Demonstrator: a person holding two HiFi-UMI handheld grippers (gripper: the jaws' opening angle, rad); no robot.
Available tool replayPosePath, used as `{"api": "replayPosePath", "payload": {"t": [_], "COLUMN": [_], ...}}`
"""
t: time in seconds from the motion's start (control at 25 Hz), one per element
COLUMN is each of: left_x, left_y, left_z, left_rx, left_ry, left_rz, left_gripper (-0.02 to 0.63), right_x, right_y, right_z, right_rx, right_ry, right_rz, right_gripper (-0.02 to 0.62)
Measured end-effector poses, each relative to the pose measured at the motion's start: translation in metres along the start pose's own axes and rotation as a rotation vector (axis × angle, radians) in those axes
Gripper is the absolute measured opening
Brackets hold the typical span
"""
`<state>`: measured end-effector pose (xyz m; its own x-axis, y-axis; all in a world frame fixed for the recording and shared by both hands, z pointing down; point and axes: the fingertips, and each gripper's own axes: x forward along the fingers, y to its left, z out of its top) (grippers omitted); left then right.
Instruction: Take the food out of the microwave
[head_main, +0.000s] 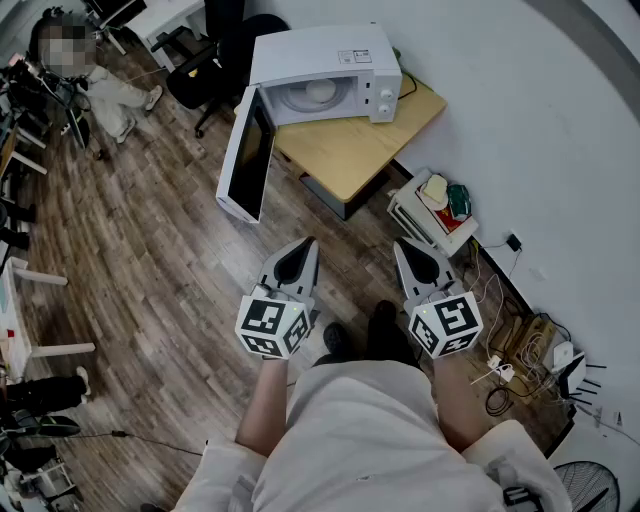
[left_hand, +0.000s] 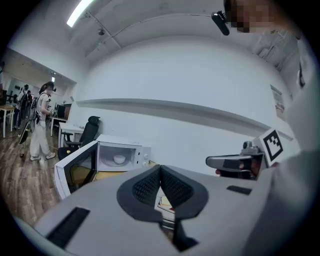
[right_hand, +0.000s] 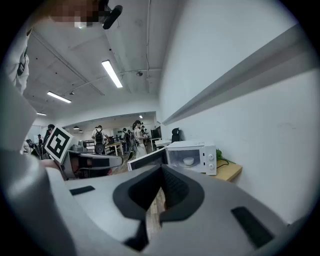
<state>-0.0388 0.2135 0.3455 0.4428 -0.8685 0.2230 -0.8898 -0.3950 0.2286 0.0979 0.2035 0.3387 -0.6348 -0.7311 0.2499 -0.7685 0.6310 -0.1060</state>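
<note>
White microwave (head_main: 325, 75) open, bowl (head_main: 320, 92) inside indistinct, left claw (head_main: 306, 244), right claw (head_main: 400, 245) closed

The left gripper (left_hand: 160, 170) has its jaws pressed together, nothing between them. Beyond, the microwave (left_hand: 125, 155) stands with its door (left_hand: 75, 170) swung open and a white bowl (left_hand: 119, 159) inside; a black chair (left_hand: 89, 134) is left of the microwave, the right gripper (left_hand: 220, 161) well to its right

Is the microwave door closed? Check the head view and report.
No: the microwave door stands swung wide open, with a white bowl visible inside.
</note>
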Motion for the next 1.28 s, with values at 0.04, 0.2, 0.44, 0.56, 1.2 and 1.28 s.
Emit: {"api": "replayPosePath", "payload": {"t": [0.04,0.2,0.44,0.56,1.2,1.28], "left_x": [-0.004,-0.015,-0.023,-0.029,-0.027,-0.021], "left_y": [0.0,0.0,-0.001,0.001,0.005,0.008], "left_z": [-0.001,-0.005,-0.002,-0.002,-0.015,-0.015], "left_rx": [-0.001,-0.003,0.01,0.021,0.009,0.011], "left_ry": [0.0,0.0,-0.004,-0.005,0.004,0.005], "left_rz": [0.001,-0.003,-0.004,0.003,0.024,0.035], "left_gripper": [0.008,0.008,0.008,0.008,0.008,0.008], "right_x": [-0.001,-0.006,-0.009,-0.012,-0.006,0.001], "right_y": [0.004,0.019,0.02,0.019,0.022,0.017], "right_z": [0.0,-0.001,0.003,0.004,-0.014,-0.013], "right_rx": [-0.002,-0.005,-0.011,0.004,0.01,0.009], "right_ry": [0.0,0.0,-0.007,-0.029,0.003,0.003], "right_rz": [0.001,0.003,-0.038,-0.073,-0.024,-0.018], "right_gripper": [-0.003,-0.003,-0.003,-0.003,-0.003,-0.003]}}
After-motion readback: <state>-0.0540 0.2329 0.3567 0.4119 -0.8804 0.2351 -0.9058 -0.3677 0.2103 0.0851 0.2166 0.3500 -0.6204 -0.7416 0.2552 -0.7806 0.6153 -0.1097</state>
